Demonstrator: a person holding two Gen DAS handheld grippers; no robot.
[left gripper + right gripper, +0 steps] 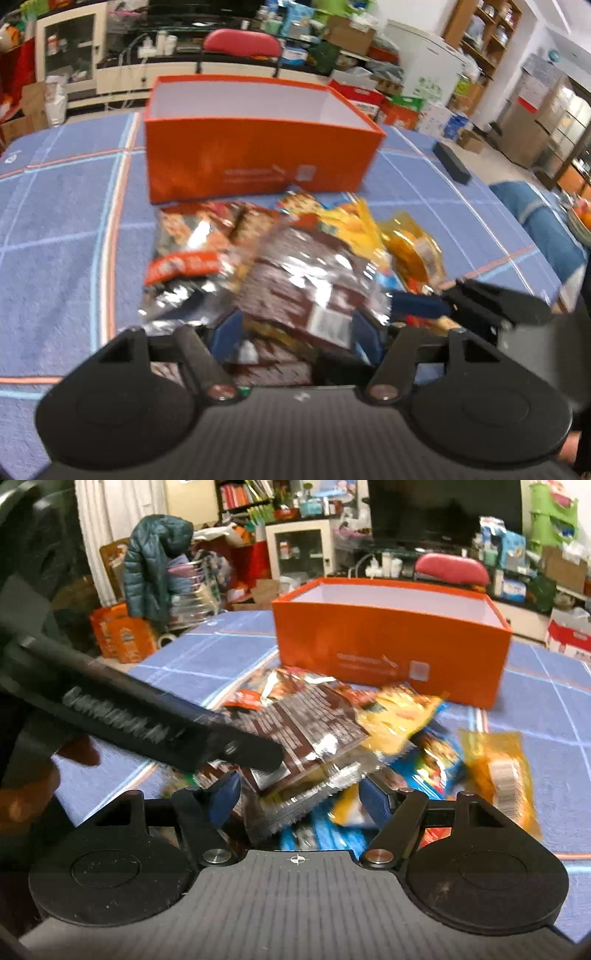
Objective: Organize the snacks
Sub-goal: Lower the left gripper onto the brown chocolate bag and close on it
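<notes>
Currently both units sit low over the snack pile (295,258) on the blue checked tabletop (66,229), just in front of the open orange box (258,162). Box interior visible is white; no packets seen inside.

Left hand-held gripper (295,332): jaws partly open, straddling a brown foil packet (295,284) at the near edge of the pile. Blue pads flank it (contact not clear, frame blurred).

Right hand-held gripper (299,797): jaws likewise partly open, around the corner of a silver-edged packet (295,797) under the brown one. Cannot tell whether the pads press on it.

Yellow packet (399,709) and orange packet (495,768) lie to the right; a blue one (439,760) sits between them.
</notes>
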